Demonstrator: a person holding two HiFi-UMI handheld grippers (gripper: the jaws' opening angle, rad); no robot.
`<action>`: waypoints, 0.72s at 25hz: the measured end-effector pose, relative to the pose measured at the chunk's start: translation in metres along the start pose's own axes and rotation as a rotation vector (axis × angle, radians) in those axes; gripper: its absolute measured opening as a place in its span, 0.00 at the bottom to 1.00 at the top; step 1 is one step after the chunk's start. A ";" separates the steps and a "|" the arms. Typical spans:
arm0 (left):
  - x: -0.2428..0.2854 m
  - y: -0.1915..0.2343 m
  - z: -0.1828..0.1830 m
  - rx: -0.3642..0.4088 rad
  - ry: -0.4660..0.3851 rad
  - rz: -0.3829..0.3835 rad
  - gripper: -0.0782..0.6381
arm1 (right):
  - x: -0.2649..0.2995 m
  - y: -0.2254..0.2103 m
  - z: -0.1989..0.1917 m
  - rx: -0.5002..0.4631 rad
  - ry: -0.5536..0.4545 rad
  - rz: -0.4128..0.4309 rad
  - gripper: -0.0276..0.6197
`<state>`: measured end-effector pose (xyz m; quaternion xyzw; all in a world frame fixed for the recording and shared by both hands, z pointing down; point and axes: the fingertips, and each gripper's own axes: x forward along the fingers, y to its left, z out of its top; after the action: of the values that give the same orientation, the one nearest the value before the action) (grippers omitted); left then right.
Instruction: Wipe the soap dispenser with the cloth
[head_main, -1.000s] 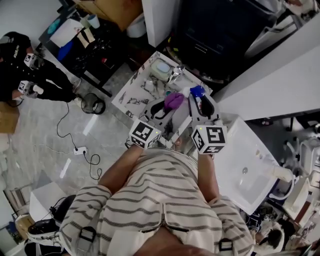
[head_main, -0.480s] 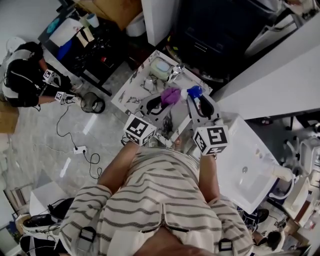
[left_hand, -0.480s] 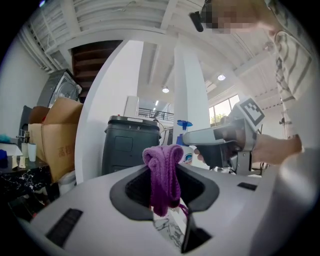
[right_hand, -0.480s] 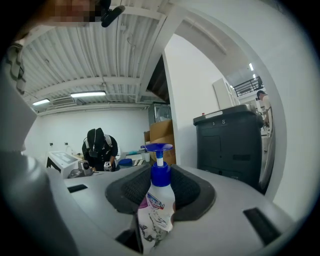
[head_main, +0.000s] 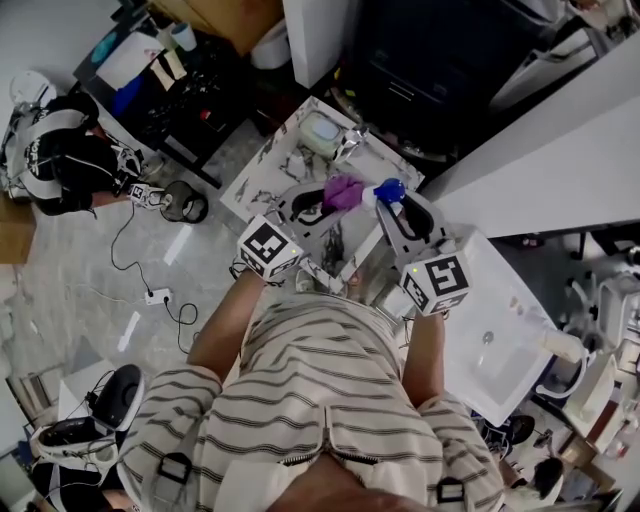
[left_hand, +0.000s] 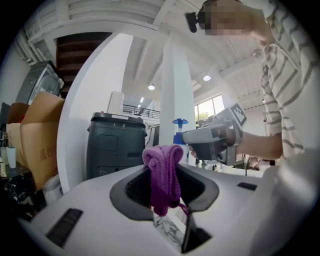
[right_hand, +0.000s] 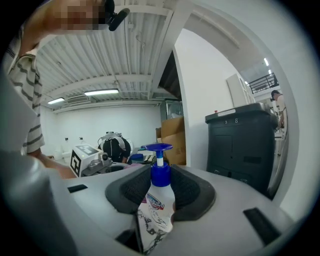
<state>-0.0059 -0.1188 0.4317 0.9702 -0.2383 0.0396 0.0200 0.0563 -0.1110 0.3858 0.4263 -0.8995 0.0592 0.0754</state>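
Clamps the purple cloth (left_hand: 161, 167) in the left gripper's (left_hand: 165, 192) jaws, just beside the soap dispenser (right_hand: 160, 176). Grasps that dispenser's body between the right gripper's (right_hand: 160, 201) jaws.

The head view looks steeply down from above the person's striped shirt (head_main: 320, 400), from well back, onto the left gripper (head_main: 333, 200), the right gripper (head_main: 392, 196) and the marbled table (head_main: 265, 190). The left gripper view looks level along its own jaws, close on the cloth (left_hand: 162, 160). The right gripper view looks along its own jaws, close on the soap dispenser (right_hand: 156, 210). Each gripper view shows the other gripper off to one side, and both share the dark bin (left_hand: 115, 145).
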 end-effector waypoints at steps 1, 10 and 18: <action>0.000 -0.001 0.000 -0.001 0.000 -0.020 0.28 | -0.001 0.001 0.000 -0.007 0.003 0.017 0.25; 0.002 -0.012 -0.002 -0.003 0.018 -0.170 0.28 | -0.008 0.017 -0.003 -0.045 0.013 0.184 0.25; 0.000 -0.025 -0.009 0.043 0.041 -0.290 0.28 | -0.016 0.044 -0.004 -0.108 0.012 0.326 0.25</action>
<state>0.0049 -0.0962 0.4397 0.9936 -0.0941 0.0610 0.0097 0.0321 -0.0702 0.3849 0.2699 -0.9581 0.0247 0.0930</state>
